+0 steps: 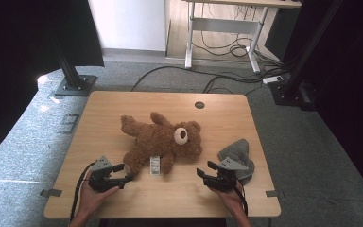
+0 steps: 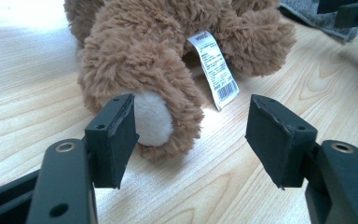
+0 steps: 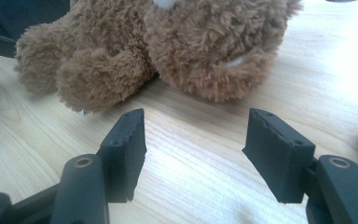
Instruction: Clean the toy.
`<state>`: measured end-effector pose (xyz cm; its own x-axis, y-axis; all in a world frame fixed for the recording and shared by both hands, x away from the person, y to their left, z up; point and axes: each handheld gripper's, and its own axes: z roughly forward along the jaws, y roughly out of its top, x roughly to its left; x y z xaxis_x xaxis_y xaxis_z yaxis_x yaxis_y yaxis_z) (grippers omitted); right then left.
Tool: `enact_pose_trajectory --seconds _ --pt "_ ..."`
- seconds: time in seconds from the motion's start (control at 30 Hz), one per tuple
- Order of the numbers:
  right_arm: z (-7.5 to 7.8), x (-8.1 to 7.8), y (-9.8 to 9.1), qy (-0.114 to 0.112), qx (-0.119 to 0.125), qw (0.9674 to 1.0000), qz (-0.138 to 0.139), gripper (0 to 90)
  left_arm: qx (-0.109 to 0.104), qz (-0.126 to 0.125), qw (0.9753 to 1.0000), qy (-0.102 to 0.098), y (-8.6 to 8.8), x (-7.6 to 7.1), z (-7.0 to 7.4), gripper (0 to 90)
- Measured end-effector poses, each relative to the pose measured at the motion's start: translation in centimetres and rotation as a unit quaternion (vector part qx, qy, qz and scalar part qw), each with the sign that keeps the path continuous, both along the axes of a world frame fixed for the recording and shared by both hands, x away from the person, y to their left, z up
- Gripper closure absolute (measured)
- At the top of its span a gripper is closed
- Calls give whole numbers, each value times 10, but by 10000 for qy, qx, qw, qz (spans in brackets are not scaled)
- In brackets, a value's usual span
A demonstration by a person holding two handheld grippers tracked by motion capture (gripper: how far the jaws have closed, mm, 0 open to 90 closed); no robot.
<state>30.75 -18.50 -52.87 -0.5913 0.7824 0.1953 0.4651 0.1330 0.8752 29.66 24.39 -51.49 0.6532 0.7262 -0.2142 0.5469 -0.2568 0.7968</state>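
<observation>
Here the counter [image 1: 123, 198] carried the teddy bear [image 1: 163, 139] just ahead of both tools, ungrasped. My left tool [image 1: 128, 177] stood released at its paw [image 2: 151, 119], my right tool [image 1: 202, 173] released short of its head; every grasp remained.

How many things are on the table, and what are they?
Brown teddy bear: 1
Grey cloth: 1
Grippers, left gripper and right gripper: 2
Total: 4
</observation>
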Motion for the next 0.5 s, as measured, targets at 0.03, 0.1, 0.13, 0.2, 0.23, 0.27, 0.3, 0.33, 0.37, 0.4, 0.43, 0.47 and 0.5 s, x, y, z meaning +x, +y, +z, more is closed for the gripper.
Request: enact_pose_trajectory --seconds 0.03,0.1,0.13,0.2,0.23,0.27,0.3,0.33,0.37,0.4,0.43,0.47,0.5 --pt "-1 -1 -1 21 12 10000 -15 381 3 -2 10000 1 0 0 0 334" --pt "-2 -1 -3 44 34 10000 -29 380 27 1 10000 -6 0 0 0 334" --pt "-2 -1 -3 52 38 10000 -34 380 27 1 10000 4 1 0 0 334" --pt "-2 -1 -3 71 44 10000 -38 380 24 5 10000 7 1 1 -1 334" --pt "-3 0 -3 59 37 10000 -26 380 18 3 10000 6 1 1 -1 335" --pt "-3 0 -2 55 37 10000 -26 380 6 1 10000 4 2 1 0 335" --pt "-2 0 -2 50 48 10000 -29 380 1 0 10000 2 2 1 0 335" --pt "-2 -1 -1 49 48 10000 -26 380 14 -5 10000 -2 2 1 -1 335" --pt "-2 -1 -1 42 56 10000 -28 380 20 -4 10000 -5 2 1 -1 335" --pt "-2 -1 -1 36 49 10000 -26 380 35 -11 10000 0 2 2 0 335" --pt "-2 -1 -1 38 44 10000 -24 380 41 -14 10000 1 1 2 0 335" --pt "-3 0 -1 33 48 10000 -31 379 48 -14 10000 2 1 3 0 334" --pt "-3 0 -1 39 52 10000 -39 378 45 -13 10000 4 1 3 -1 332"
